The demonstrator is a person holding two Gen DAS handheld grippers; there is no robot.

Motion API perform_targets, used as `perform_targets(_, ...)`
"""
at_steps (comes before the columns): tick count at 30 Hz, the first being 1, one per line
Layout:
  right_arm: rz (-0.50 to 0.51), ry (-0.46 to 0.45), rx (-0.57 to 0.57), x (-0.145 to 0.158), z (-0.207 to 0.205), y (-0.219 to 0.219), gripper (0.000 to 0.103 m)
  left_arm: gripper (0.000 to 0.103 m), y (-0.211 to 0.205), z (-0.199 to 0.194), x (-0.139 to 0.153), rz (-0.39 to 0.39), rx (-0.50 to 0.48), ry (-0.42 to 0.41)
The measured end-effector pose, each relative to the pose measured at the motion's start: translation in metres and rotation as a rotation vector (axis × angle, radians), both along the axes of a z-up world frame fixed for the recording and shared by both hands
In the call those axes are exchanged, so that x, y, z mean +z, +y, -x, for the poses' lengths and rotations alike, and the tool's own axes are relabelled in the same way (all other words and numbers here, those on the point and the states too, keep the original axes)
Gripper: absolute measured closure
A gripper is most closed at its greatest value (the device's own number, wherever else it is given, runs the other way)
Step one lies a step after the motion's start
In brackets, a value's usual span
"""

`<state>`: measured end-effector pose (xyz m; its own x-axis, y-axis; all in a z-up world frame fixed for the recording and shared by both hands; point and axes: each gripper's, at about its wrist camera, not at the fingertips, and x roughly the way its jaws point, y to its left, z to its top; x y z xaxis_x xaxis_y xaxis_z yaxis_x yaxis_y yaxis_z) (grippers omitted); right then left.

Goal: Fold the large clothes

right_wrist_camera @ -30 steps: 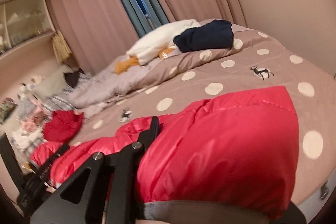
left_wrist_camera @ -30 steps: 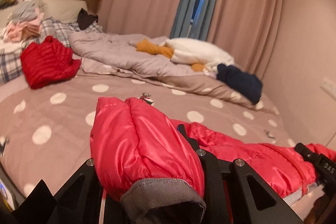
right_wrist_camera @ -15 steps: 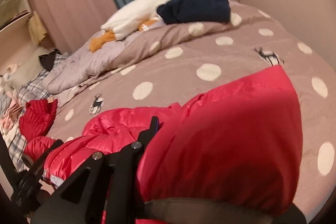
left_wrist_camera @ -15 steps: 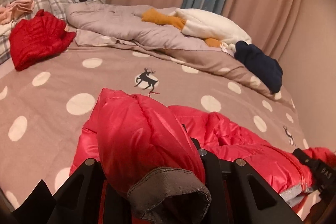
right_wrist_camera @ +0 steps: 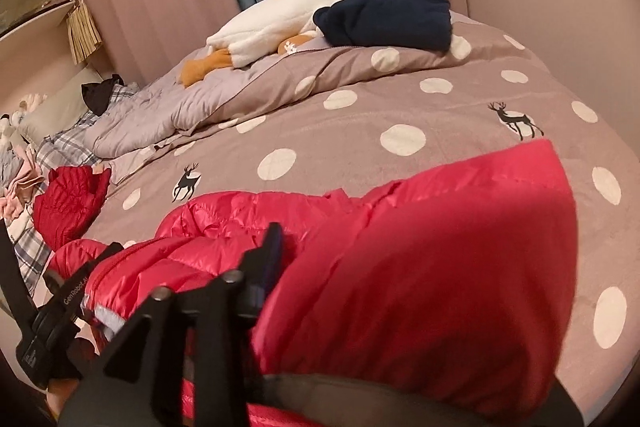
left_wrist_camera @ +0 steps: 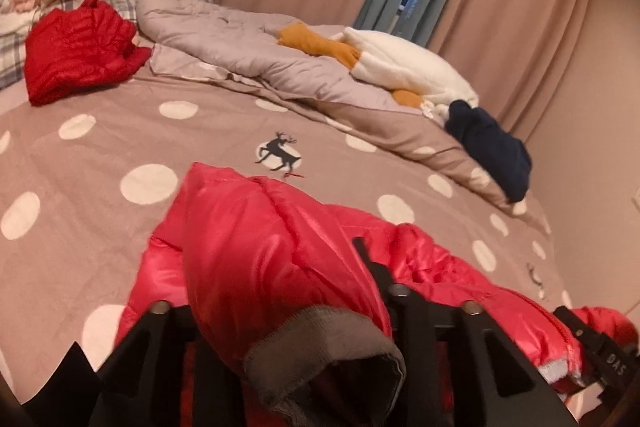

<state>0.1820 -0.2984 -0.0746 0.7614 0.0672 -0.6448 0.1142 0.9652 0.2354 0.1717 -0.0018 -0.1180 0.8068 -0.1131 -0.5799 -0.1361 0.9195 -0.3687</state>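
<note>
Status: the glossy red puffer jacket with grey knit cuffs (left_wrist_camera: 440, 267) lies across the bottom of both frames, on the near edge of the taupe bed cover with white polka dots and deer prints (left_wrist_camera: 100, 147). Each sleeve is draped over a claw, cuff toward the lens.

Left claw (left_wrist_camera: 304, 291): jaws have just been opening, apart now, sleeve lying loose between them, not pinched as far as I can see. Right claw (right_wrist_camera: 360, 267): same, just been opening, apart; only one finger (right_wrist_camera: 272, 247) shows, the other is buried under the sleeve.

Progress, my read: early. Sleeves look like they're being laid in over the body; body fold not done. A second, darker red quilted jacket (left_wrist_camera: 80, 51) sits bunched at upper left of the left view, apparently unfolded.

Room: open cover at mid-frame ahead of the jacket, clear up to the rumpled grey duvet (left_wrist_camera: 240, 43). Navy garment (right_wrist_camera: 384, 19) and white-and-orange plush item (left_wrist_camera: 400, 67) sit beyond, well apart. The bed edge is near the wall at right, so room there is tight.
</note>
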Motion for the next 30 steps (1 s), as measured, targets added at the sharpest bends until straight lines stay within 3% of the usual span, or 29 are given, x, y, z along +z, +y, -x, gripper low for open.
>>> perform_targets(4,-0.004,-0.003,-0.007,-0.001,-0.001,0.007,0.049,0.038,-0.005,0.005,0.006,-0.006,0.005,-0.04)
perform_targets(7,0.007,-0.012,0.004,0.0,0.0,0.014,0.033,0.02,-0.006,0.011,0.011,-0.036,0.033,-0.094)
perform_targets(10,-0.002,-0.046,0.018,0.003,0.004,0.019,0.019,0.013,-0.005,0.013,0.016,-0.038,0.029,-0.12)
perform_targets(12,-0.018,-0.061,0.016,0.004,0.006,0.019,0.003,0.009,0.0,0.013,0.017,-0.018,0.035,-0.122)
perform_targets(21,-0.084,-0.062,-0.011,0.0,0.009,0.021,0.001,0.008,0.021,0.013,0.018,0.047,0.083,-0.12)
perform_targets(30,-0.155,-0.155,-0.025,0.015,0.023,0.024,0.0,0.005,0.044,0.031,0.033,0.076,0.186,-0.236)
